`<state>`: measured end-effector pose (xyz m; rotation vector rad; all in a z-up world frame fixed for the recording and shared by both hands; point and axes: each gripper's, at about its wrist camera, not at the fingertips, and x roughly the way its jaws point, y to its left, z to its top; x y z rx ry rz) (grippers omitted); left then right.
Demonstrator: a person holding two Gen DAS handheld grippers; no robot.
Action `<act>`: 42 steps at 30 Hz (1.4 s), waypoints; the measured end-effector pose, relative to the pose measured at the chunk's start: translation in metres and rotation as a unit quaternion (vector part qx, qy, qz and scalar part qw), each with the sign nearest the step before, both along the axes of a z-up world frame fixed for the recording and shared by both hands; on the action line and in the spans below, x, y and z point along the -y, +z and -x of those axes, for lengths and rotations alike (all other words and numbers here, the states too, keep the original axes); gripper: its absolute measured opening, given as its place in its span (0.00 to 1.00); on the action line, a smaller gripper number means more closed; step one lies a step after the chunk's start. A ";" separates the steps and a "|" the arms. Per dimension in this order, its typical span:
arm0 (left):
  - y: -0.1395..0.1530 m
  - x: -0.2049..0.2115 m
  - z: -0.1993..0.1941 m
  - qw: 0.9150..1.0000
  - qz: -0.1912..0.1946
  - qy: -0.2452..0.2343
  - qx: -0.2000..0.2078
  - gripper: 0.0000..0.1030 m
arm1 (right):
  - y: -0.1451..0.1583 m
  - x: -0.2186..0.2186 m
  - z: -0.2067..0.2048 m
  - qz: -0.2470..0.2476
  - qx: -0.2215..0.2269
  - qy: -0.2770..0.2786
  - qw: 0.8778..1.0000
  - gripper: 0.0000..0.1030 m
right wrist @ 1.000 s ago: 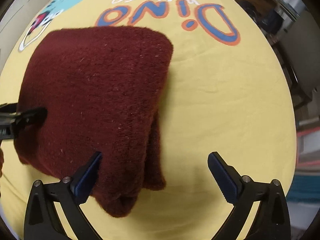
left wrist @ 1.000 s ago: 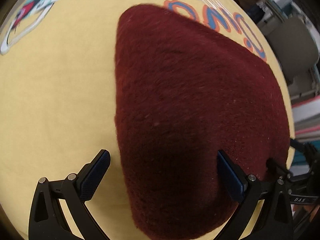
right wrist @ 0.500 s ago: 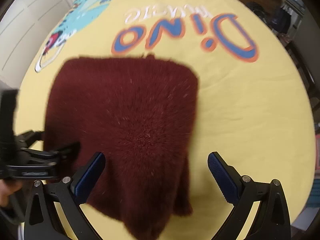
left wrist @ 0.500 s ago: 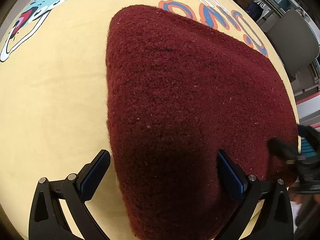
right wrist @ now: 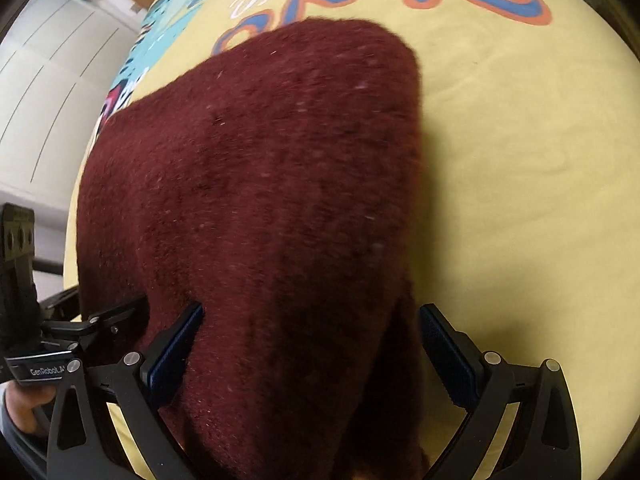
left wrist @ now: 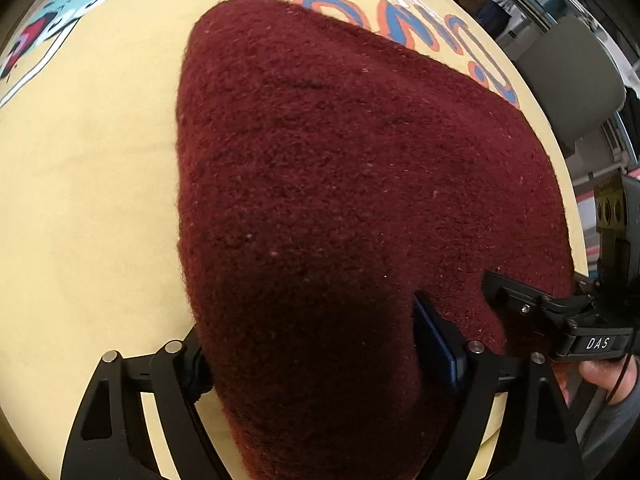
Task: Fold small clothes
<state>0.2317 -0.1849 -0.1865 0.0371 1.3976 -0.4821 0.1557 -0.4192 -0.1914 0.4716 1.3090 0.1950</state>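
Maroon knit garment (left wrist: 360,208) lies folded into a compact block on yellow printed cloth (left wrist: 88,200), ctr of both views. Left gripper (left wrist: 320,344): jaws wide apart, straddling the near edge at 6 o'clock, not pinching. Right gripper (right wrist: 312,348): jaws also apart, straddling the near corner; extra layer hangs at 5 o'clock. Judgement: main folds look done; left to do is tidy that loose flap, maybe one final fold.

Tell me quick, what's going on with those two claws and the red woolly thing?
Left gripper and right gripper both open, straddling the near edge of the maroon knit garment. Garment lies folded on yellow printed cloth. Nothing in the way.
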 end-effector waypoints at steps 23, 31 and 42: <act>0.110 -0.064 0.005 0.994 0.061 -0.036 0.087 0.45 | 0.125 -0.077 0.026 0.008 0.098 -0.014 0.995 0.44; 0.074 -0.104 0.015 0.996 0.055 0.006 0.066 0.46 | 0.111 -0.155 0.021 0.036 0.081 0.034 0.995 0.48; 0.047 -0.110 0.036 0.997 0.021 0.040 0.059 0.70 | 0.051 -0.181 0.025 0.106 0.029 0.042 0.993 0.79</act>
